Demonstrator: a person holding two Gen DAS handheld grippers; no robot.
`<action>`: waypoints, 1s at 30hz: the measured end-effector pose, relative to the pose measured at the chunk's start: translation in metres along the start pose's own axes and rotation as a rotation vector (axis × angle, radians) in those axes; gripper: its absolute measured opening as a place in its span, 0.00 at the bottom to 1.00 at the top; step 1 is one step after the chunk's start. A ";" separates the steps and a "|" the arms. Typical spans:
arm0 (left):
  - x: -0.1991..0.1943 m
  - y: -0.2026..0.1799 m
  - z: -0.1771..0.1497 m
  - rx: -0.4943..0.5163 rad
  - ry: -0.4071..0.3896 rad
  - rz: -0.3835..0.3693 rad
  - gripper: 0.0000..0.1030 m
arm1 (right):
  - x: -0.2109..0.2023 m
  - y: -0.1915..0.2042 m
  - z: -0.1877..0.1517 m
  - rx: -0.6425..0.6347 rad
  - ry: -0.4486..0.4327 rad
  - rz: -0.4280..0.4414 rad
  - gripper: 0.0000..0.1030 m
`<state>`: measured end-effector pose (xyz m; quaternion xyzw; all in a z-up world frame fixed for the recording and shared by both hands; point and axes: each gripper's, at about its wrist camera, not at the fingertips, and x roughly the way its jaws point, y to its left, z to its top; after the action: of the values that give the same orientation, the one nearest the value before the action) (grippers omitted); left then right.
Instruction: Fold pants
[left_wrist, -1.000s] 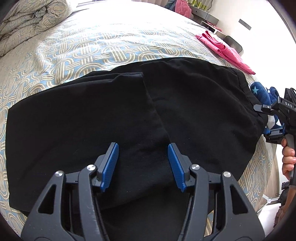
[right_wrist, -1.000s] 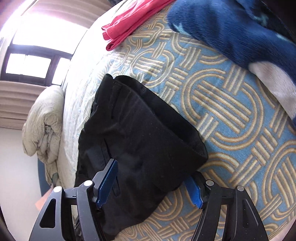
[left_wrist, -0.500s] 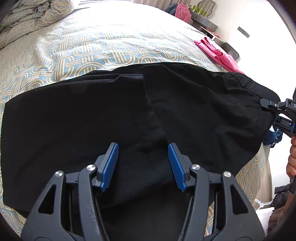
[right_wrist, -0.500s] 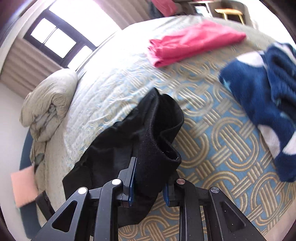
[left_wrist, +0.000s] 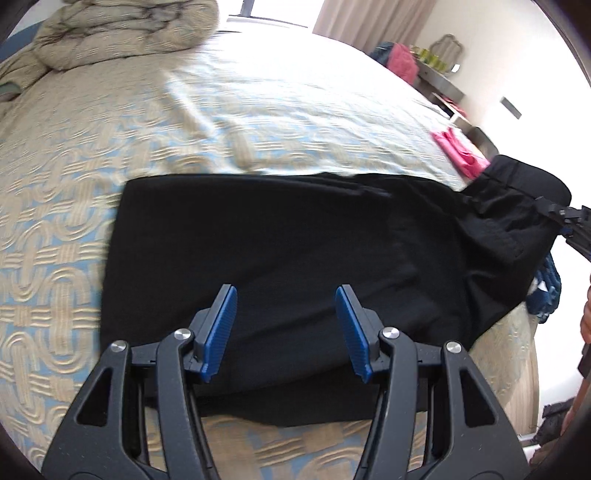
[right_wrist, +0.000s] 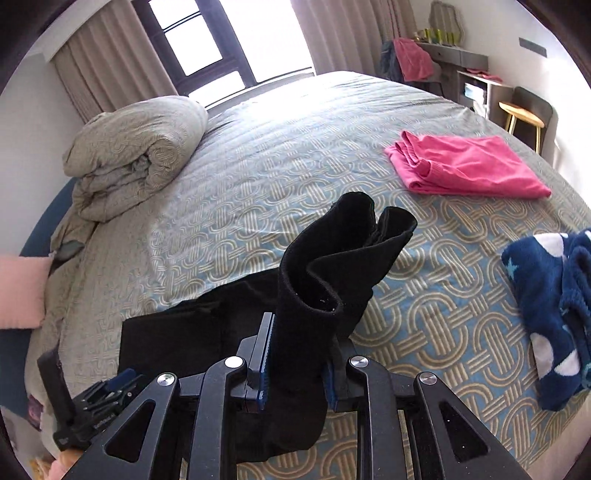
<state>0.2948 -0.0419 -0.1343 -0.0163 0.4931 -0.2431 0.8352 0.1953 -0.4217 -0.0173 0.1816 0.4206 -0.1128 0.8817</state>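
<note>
Right gripper (right_wrist: 295, 373): my jaws clenched on the pants' (right_wrist: 314, 295) lifted end.
Left gripper (left_wrist: 286, 328): released, above pants spread on bed (left_wrist: 221, 122).
Right view only: window (right_wrist: 207, 48).

Matt black cloth pants (left_wrist: 295, 240) on textured woven bedspread (left_wrist: 258, 122).

Black pants (left_wrist: 295, 240), plain, lie flat and doubled over on the patterned bed (left_wrist: 258, 122). End toward 3 o'clock lifted off the cover, bunched into upright folds (right_wrist: 332, 266); the rest lies smooth.
</note>
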 end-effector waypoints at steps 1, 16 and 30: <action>0.000 0.010 -0.002 -0.022 0.003 0.014 0.55 | -0.001 0.009 0.000 -0.021 -0.012 -0.004 0.21; -0.026 0.124 -0.024 -0.350 -0.021 -0.055 0.55 | 0.028 0.232 -0.045 -0.444 -0.019 0.259 0.20; -0.044 0.148 -0.037 -0.363 -0.038 -0.027 0.55 | 0.089 0.254 -0.113 -0.543 0.332 0.371 0.45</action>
<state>0.3047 0.1146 -0.1569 -0.1777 0.5128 -0.1610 0.8244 0.2605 -0.1484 -0.0957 0.0298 0.5326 0.1957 0.8229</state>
